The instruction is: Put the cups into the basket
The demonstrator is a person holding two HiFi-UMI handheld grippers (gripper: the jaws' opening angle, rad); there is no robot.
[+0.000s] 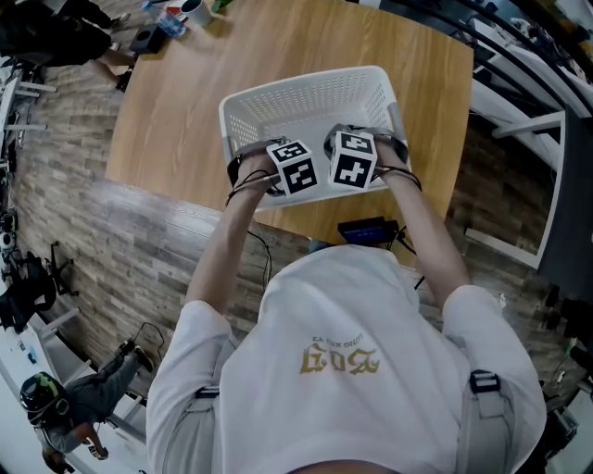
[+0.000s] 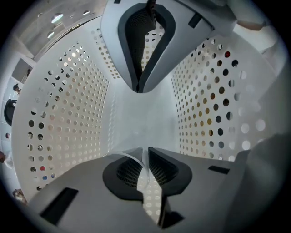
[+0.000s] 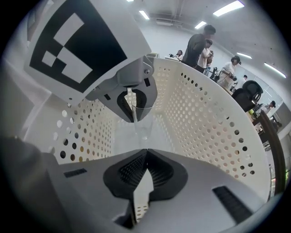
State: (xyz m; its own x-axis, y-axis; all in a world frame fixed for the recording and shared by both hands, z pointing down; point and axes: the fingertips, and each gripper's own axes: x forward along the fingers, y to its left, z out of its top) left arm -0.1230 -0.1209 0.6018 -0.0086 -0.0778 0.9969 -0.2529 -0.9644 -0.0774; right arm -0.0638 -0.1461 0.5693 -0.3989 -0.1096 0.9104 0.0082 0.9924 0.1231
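Left gripper (image 2: 147, 152) pinches the wall of a clear cup (image 3: 142, 123) inside the basket (image 3: 213, 132); released too high, it could topple; right gripper (image 3: 146, 152) sits pressed together, empty

Bright even indoor light, ceiling strip lights (image 3: 229, 7), dark fisheye corners in gripper views, near parts soft

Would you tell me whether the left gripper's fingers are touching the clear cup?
Touching: the left gripper view shows its fingers pinching the rim of the clear cup.
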